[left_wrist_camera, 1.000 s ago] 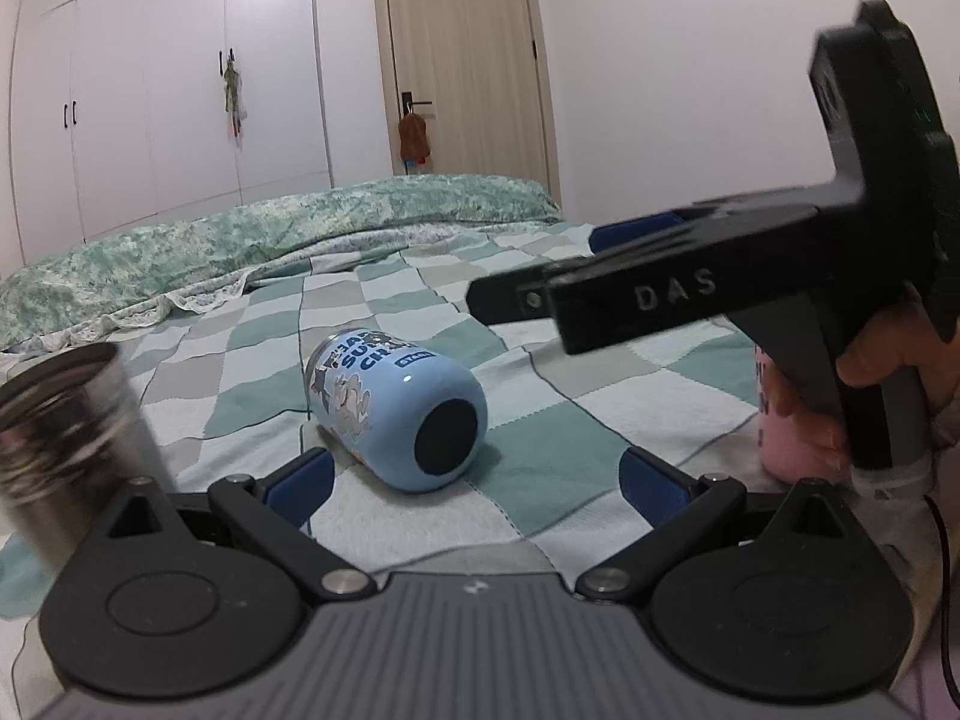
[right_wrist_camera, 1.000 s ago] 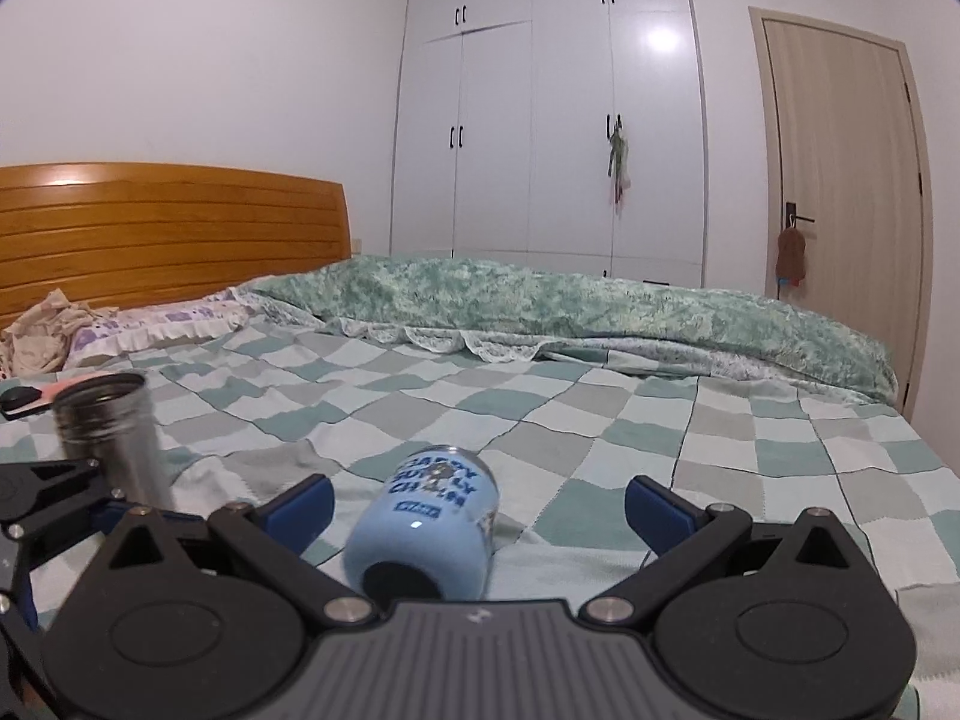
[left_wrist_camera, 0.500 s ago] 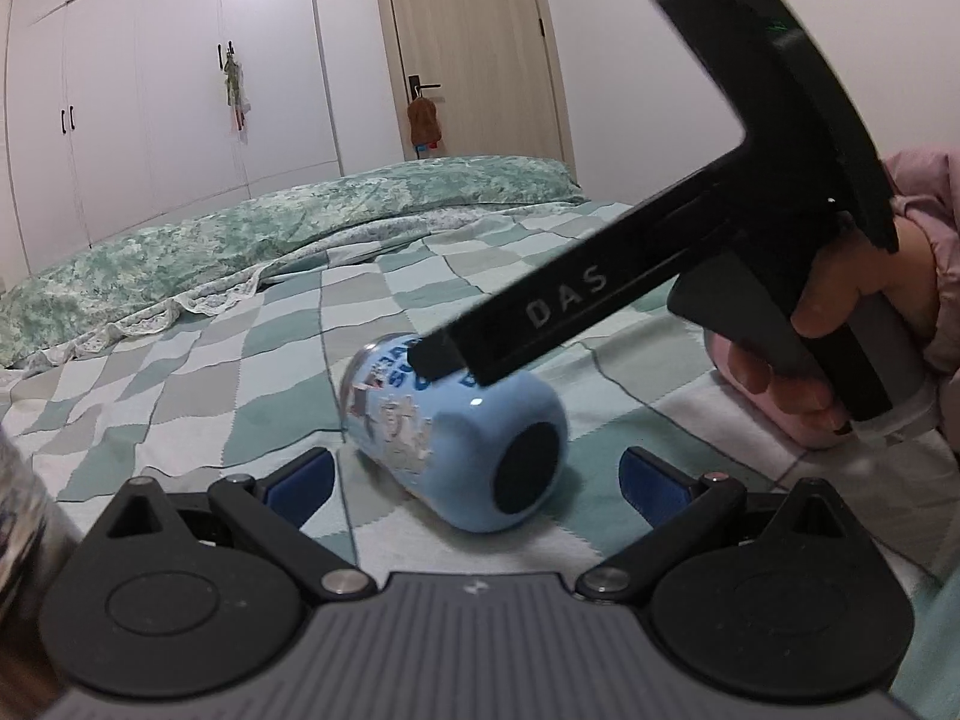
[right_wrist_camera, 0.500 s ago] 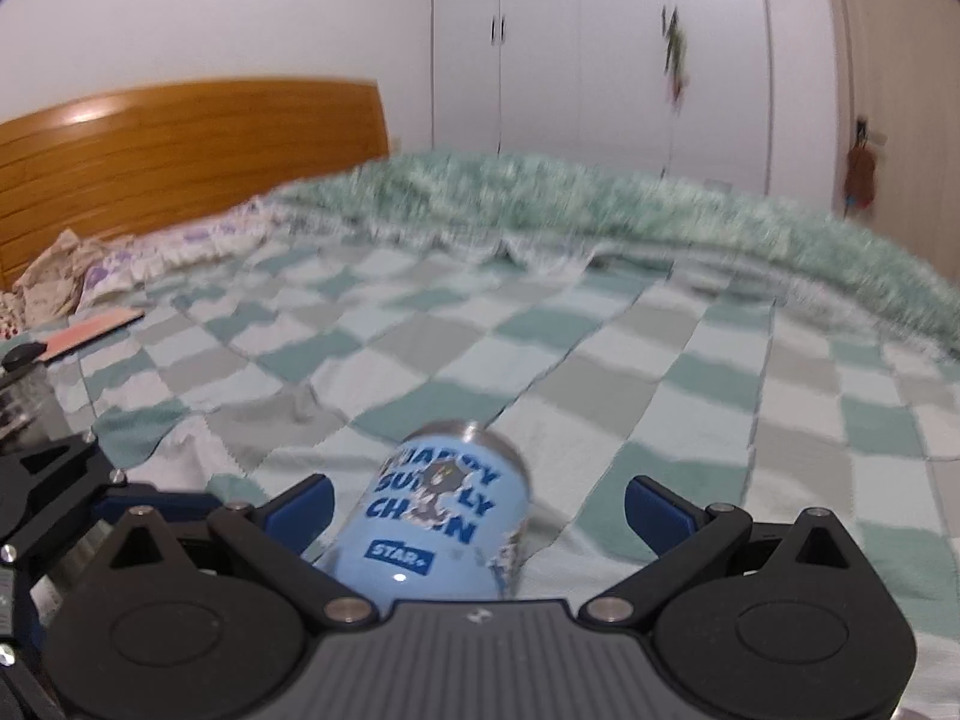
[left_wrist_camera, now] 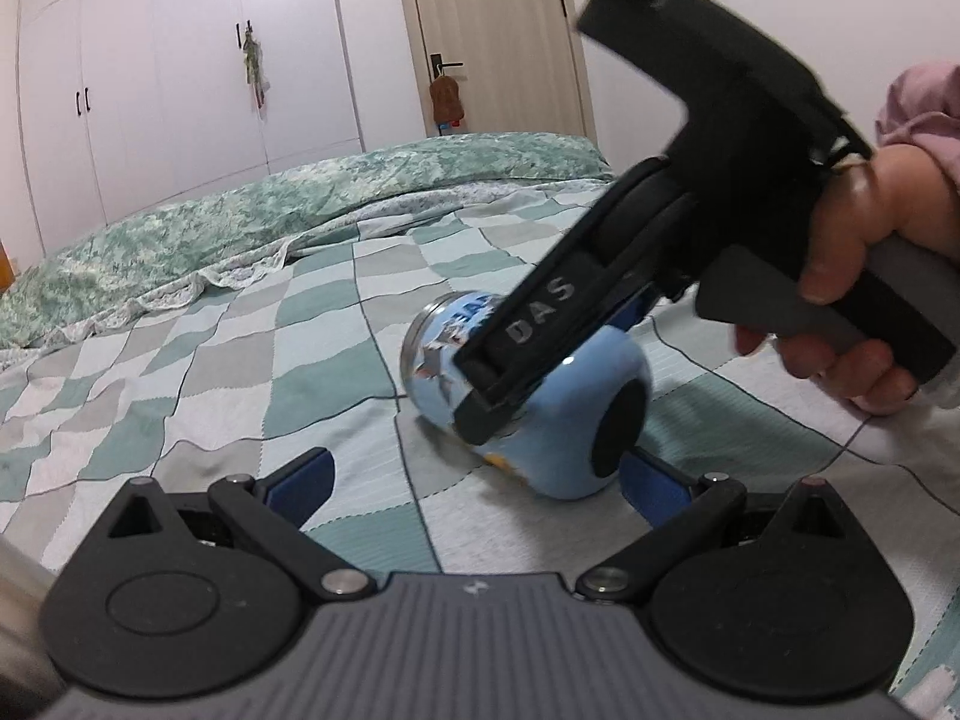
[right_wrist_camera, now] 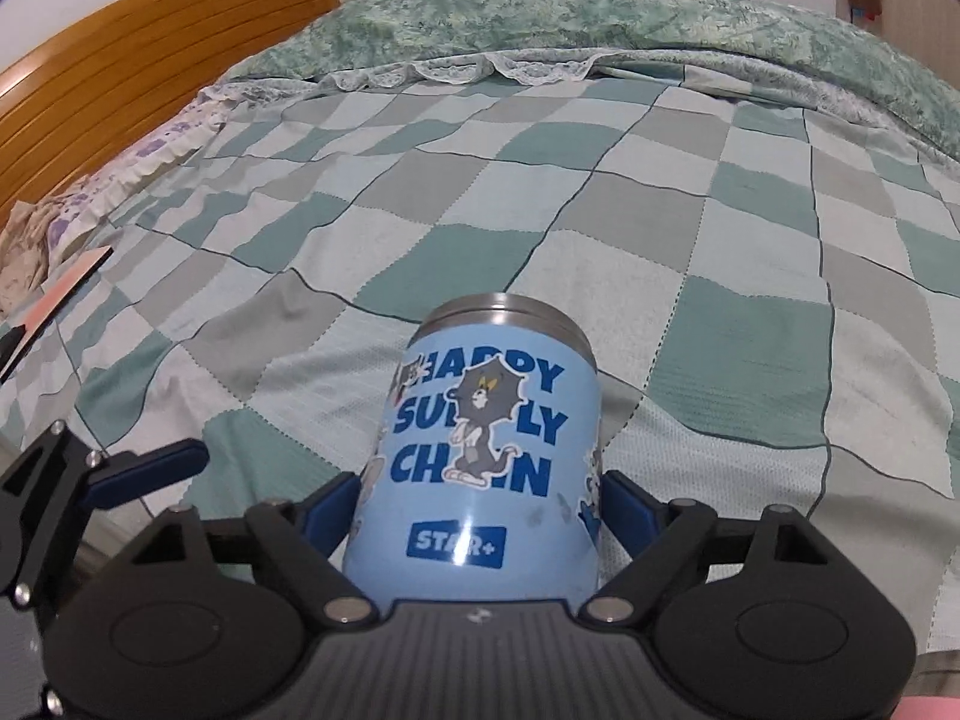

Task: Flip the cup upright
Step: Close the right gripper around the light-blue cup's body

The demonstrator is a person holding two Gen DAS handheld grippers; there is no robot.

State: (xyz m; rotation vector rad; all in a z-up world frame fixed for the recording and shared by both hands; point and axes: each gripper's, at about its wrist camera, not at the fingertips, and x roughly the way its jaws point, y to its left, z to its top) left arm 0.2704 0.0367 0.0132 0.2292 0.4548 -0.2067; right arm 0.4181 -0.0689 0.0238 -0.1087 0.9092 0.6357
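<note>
Blue cup (right_wrist_camera: 486, 450) on its side on quilt (right_wrist_camera: 690, 228), long axis along right gripper (right_wrist_camera: 480, 510), steel rim far end, pads closed on both flanks; left gripper (left_wrist_camera: 474, 474) open, just beside base.

Your cup (right_wrist_camera: 489, 456) is a light blue cylinder with a bare metal rim band and a dark round patch at the centre of its base (left_wrist_camera: 618, 423). It lies on its side on the checked bedspread (right_wrist_camera: 690, 180), not upright. Its wall carries dark blue lettering, a grey cartoon cat and a blue "STAR+" label. In the right wrist view, the rim end points toward the folded green quilt (right_wrist_camera: 600, 18) and the base end points away from it. The interior is not visible in either view.
</note>
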